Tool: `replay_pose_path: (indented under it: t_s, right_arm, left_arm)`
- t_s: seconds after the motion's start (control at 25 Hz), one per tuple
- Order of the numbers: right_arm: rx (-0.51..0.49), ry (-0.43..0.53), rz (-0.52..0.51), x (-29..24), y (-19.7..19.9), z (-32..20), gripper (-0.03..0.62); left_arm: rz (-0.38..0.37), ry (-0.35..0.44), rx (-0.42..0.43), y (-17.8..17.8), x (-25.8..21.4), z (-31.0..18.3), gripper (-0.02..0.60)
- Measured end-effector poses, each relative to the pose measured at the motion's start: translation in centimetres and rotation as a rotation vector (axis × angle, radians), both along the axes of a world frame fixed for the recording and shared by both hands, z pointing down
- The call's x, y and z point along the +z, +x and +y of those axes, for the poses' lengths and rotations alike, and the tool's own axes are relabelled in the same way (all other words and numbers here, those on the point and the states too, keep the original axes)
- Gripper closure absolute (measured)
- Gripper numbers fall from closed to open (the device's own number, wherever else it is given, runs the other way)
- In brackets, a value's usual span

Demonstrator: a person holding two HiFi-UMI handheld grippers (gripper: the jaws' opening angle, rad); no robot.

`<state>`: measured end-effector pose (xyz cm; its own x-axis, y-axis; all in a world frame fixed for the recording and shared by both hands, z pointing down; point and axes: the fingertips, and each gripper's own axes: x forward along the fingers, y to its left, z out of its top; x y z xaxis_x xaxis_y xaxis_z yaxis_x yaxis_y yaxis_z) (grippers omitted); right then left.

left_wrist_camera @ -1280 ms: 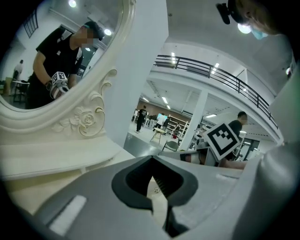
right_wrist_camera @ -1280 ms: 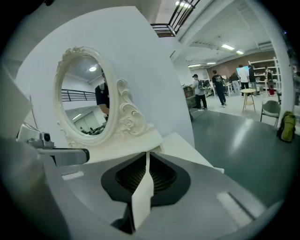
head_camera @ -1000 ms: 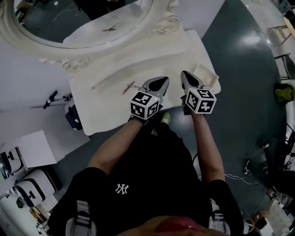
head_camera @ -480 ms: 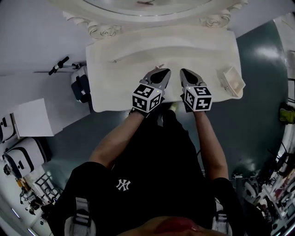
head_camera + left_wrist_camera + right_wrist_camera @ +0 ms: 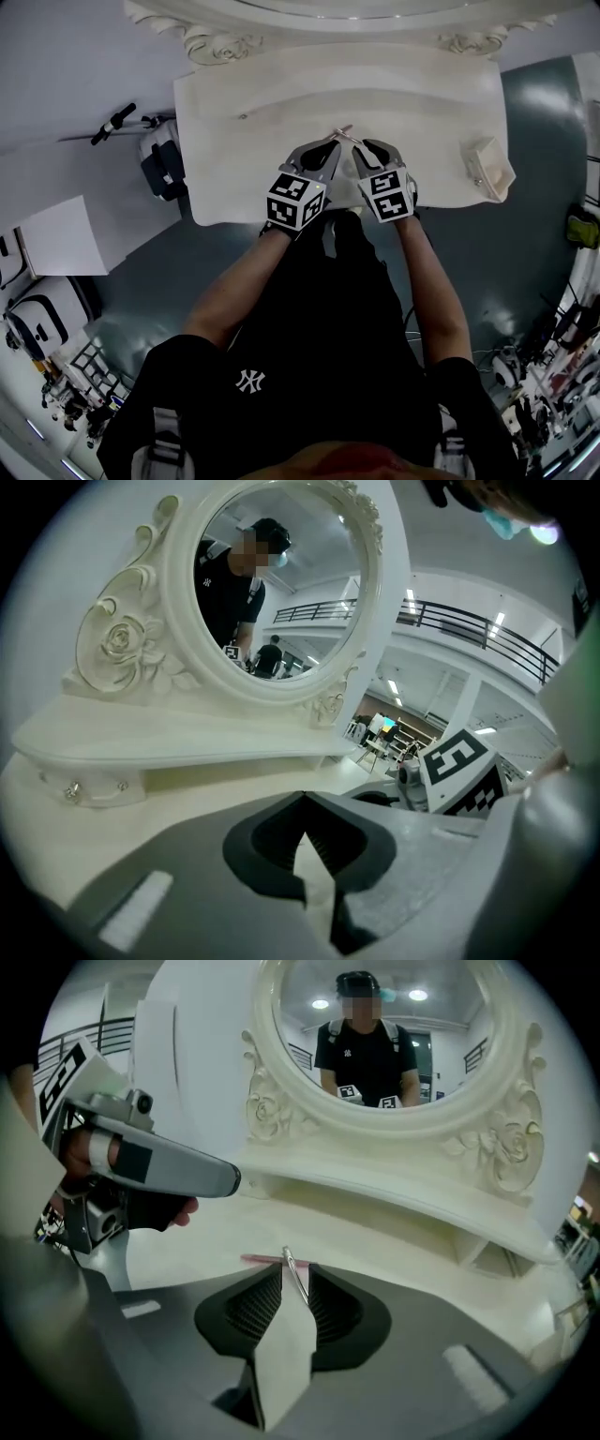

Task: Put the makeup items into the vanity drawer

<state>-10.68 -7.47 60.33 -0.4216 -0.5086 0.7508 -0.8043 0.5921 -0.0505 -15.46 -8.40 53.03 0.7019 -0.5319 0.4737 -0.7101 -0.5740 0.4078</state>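
**A thin tool and a wide-open grip: plenty of room for a fumble**

The right gripper hangs over the cream vanity worktop. Its fingers have just been opening and now stand apart. The task's thing, a slim stick-shaped makeup tool with a pink shaft and a silvery end, lies at 12 o'clock of those fingertips. Its silvery end reaches into the gap between them, but neither pad presses on it, so it is not held.

The left gripper sits just beside the right one, at its 9 o'clock. Its fingers are clenched together on nothing.

The small cream open-topped drawer box is near the worktop's right edge, at about 3 o'clock from the grippers and well apart from the tool.

To my eye the main risk is the pinch itself:
- **Skidding over:** the tool is thin and low, so the fingers could close above it.
- **Catching only the tip:** the pink shaft would then swing or flick across the worktop.
- **Pushing it away:** coming down too steeply could drive the tool forward instead of trapping it.
- **Crowding:** the left gripper is so close that the two could knock together, or nudge the tool before the grip is made.

If the tool is caught off-centre, it may rotate in the grip on the way to 3 o'clock and snag the drawer's rim. The drawer looks small and close to the edge, so a bump could shift it.
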Motion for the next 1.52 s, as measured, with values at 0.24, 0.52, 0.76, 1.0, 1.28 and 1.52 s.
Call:
replay_pose_path:
  t_s: [0.24,0.52,0.76,1.0,1.28,1.52]
  right_arm:
    - [-0.072,-0.014,0.088,2.8,-1.0,-1.3,0.470]
    - [-0.151,-0.021,0.148,4.8,-2.3,-2.4,0.468]
    - [-0.170,-0.063,0.156,6.2,-2.8,-2.4,0.496]
    - [-0.171,-0.060,0.166,6.2,-3.1,-2.1,0.539]
    - [-0.113,-0.034,0.106,3.9,-2.3,-2.3,0.539]
    - [-0.035,-0.010,0.054,1.3,-0.6,-1.9,0.539]
  left_arm:
    - [-0.007,-0.042,0.021,-0.5,2.5,-0.3,0.581]
    - [-0.011,-0.067,0.032,-0.5,3.8,-0.9,0.581]
    - [-0.013,-0.077,0.023,-0.9,4.2,-1.5,0.581]
    - [-0.016,-0.082,0.018,-1.0,4.3,-1.5,0.581]
    - [-0.014,-0.075,0.024,-0.1,3.7,-1.3,0.581]
    - [-0.012,-0.051,0.056,2.0,2.4,-1.0,0.581]
